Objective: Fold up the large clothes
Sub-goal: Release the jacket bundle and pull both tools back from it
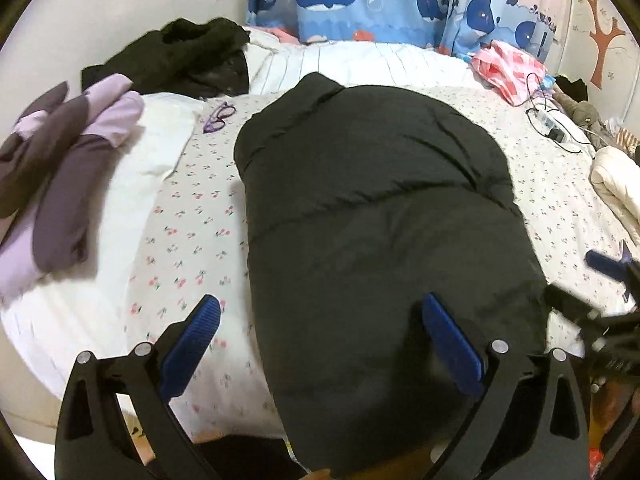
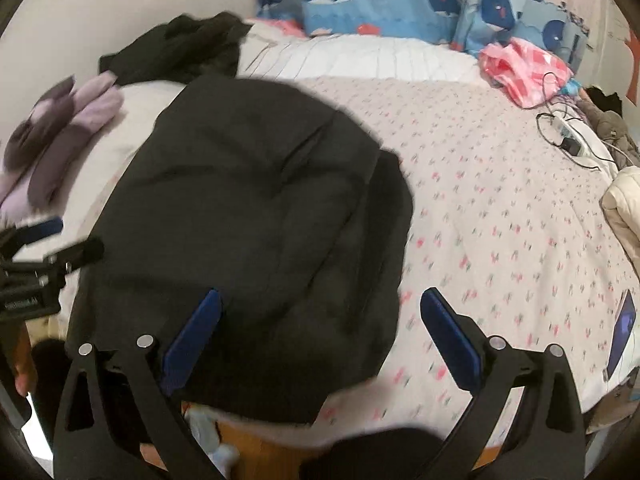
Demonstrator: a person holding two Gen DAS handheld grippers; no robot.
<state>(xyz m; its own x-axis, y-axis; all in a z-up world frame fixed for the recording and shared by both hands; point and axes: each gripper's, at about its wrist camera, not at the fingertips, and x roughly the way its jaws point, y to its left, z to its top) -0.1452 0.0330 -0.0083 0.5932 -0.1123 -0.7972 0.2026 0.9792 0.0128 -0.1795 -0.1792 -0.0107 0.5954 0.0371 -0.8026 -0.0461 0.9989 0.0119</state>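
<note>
Lay folded at centre frame on the floral-print white bedsheet (image 1: 192, 216): the padded black quilted jacket (image 1: 372, 200). Hovered at lower frame, blue-padded fingers spread wide and gripping nothing: left gripper (image 1: 320, 340), right gripper (image 2: 320, 336).

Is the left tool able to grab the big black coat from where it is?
Probably yes. The left tool is open, right at the near edge of the black coat on the bed, and nothing lies between them.
</note>
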